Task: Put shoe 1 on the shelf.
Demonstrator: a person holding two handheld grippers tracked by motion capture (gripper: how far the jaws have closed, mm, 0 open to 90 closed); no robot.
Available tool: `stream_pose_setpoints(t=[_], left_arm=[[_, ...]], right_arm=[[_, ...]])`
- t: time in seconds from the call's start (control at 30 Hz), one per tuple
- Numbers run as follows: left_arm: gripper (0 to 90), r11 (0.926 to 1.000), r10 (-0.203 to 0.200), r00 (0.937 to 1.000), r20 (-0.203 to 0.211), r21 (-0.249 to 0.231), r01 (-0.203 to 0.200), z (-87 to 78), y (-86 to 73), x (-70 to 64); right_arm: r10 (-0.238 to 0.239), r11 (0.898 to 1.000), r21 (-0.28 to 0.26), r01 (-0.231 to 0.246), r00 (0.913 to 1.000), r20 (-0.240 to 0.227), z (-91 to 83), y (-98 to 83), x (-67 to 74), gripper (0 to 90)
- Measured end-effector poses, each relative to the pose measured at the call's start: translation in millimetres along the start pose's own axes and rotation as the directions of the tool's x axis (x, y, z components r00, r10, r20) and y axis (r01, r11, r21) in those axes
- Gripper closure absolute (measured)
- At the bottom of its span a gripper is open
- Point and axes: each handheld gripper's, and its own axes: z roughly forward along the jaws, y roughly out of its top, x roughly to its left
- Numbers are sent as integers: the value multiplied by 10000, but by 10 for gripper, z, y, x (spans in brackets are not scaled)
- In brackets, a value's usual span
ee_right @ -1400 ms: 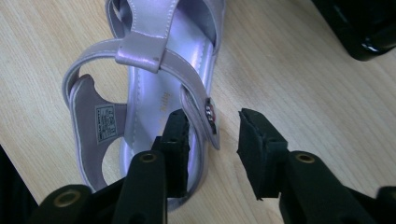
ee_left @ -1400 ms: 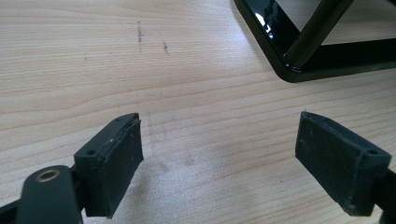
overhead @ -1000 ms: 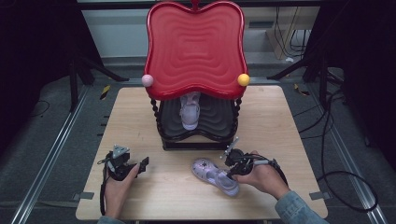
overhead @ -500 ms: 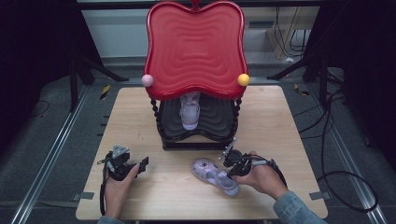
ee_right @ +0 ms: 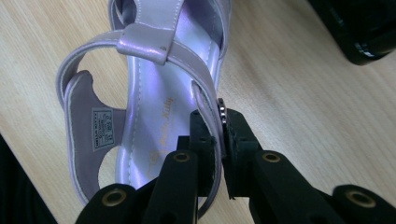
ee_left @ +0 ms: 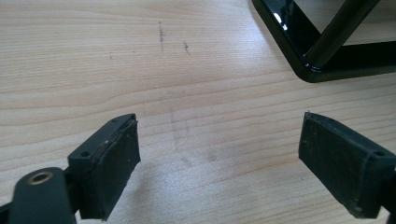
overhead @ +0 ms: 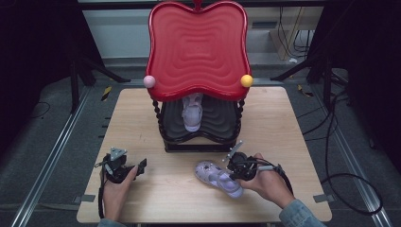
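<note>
A lilac sandal [overhead: 215, 177] lies on the wooden table [overhead: 283, 123] in front of the rack, toe toward the front right. My right gripper [overhead: 232, 171] comes in from its right side. In the right gripper view the jaws [ee_right: 219, 126] are shut on the sandal's [ee_right: 154, 93] side strap by the buckle. A second lilac sandal [overhead: 192, 111] stands on the rack's black lower shelf [overhead: 217, 123]. My left gripper [overhead: 139, 165] rests at the front left of the table, open, with only bare wood between its pads [ee_left: 109, 163].
The rack has a wavy red top [overhead: 197, 47] with a pink ball [overhead: 149, 81] and a yellow ball [overhead: 246, 80] at its corners, and twisted black posts. Its black base corner [ee_left: 308, 60] lies ahead of the left gripper. Dark floor with cables surrounds the table.
The right hand has shifted only slightly at the sandal. The sandal and the left gripper stay where they were.
</note>
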Motion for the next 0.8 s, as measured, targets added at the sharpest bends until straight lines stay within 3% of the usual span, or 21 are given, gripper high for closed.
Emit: stream_pose_setpoints(t=[0.17, 0.33, 0.47, 0.8], left_arm=[[59, 10000, 15, 9995, -317, 32, -14, 4, -16, 26], [46, 10000, -38, 9980, -632, 3, 38, -1, -33, 47], [41, 10000, -29, 9973, -739, -47, 25, -3, -36, 49], [41, 10000, 70, 9969, -789, 61, -65, 5, -48, 41]], right_arm=[[412, 9977, -552, -401, 9990, 180, -139, -34, 1, 837], [902, 9891, -1192, -868, 9956, 236, -237, -55, 14, 837], [1142, 9821, -1513, -1122, 9935, 46, -271, -49, 45, 837], [1266, 9711, -2034, -1248, 9919, -44, -326, -22, 87, 836]])
